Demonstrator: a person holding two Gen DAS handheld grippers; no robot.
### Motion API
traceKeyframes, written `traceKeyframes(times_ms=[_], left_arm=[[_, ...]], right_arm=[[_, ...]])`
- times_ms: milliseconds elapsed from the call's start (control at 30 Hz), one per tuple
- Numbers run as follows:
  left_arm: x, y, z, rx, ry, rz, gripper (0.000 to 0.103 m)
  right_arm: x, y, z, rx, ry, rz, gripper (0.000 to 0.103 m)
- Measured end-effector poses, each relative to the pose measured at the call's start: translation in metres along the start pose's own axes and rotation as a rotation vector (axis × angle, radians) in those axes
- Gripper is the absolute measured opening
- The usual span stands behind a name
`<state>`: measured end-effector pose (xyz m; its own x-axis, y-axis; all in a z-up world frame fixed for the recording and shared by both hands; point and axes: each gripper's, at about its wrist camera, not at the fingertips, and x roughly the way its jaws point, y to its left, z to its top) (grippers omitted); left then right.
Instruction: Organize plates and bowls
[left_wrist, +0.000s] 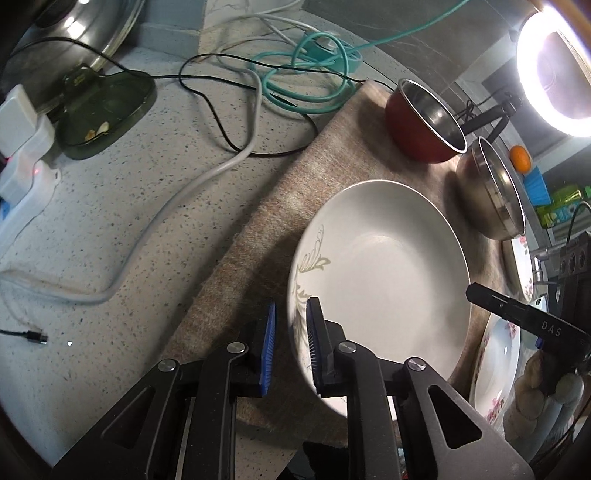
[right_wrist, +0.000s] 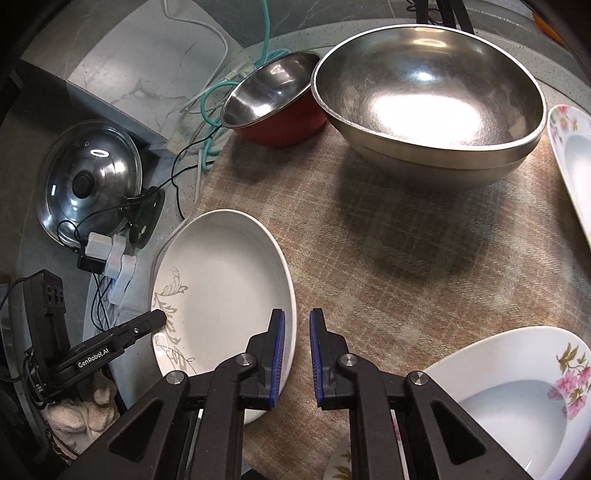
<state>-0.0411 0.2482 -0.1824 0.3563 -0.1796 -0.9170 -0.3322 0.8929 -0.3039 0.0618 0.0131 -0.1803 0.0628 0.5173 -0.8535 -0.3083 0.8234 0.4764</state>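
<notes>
**Both grippers at the rim of the white plate**

The white plate (left_wrist: 384, 280) with the grey-green leaf pattern lay on the woven brown mat (left_wrist: 258, 236), its left edge reaching over the mat's border toward the speckled counter (left_wrist: 129, 206). The left gripper (left_wrist: 291, 332) had its blue-padded fingers (left_wrist: 269, 339) apart, one on each side of the plate's near-left rim: the right finger stood over the inside of the plate and the left finger just outside it. Whether the pads touched the rim could not be told. From the right wrist view, the right gripper (right_wrist: 297, 347) was likewise parted, straddling the plate's (right_wrist: 221, 295) right rim, with its left finger (right_wrist: 277, 354) over the plate's inner wall and its right finger over the mat (right_wrist: 388, 258). The left gripper's black finger tip (right_wrist: 147, 321) showed at the plate's opposite edge.

The plate held nothing. Behind it on the mat stood a red bowl (right_wrist: 273, 107) with a steel interior, and just beside that, touching or nearly so, a larger steel bowl (right_wrist: 428, 96); both were bare inside. Two flower-patterned plates lay to the right: one (right_wrist: 517, 398) near the right gripper and another (right_wrist: 572, 162) farther back at the frame's edge, neither holding anything visible.

Off the mat, a dark green tray (left_wrist: 107, 107) sat on the counter with a few small pale scraps in it. A glass pot lid (right_wrist: 88, 177) lay behind it, and white, black and teal cables (left_wrist: 306, 70) trailed across the counter.
</notes>
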Motion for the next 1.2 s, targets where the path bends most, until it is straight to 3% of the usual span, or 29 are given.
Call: traceKeyframes(times_ms=[500, 1200], left_arm=[[0.008, -0.003, 0.004, 0.047, 0.03, 0.01, 0.01], [0.005, -0.021, 0.009, 0.123, 0.014, 0.039, 0.011]], right_arm=[[0.01, -0.002, 0.004, 0.032, 0.028, 0.028, 0.006], [0.003, -0.004, 0.001, 0.033, 0.002, -0.02, 0.004]])
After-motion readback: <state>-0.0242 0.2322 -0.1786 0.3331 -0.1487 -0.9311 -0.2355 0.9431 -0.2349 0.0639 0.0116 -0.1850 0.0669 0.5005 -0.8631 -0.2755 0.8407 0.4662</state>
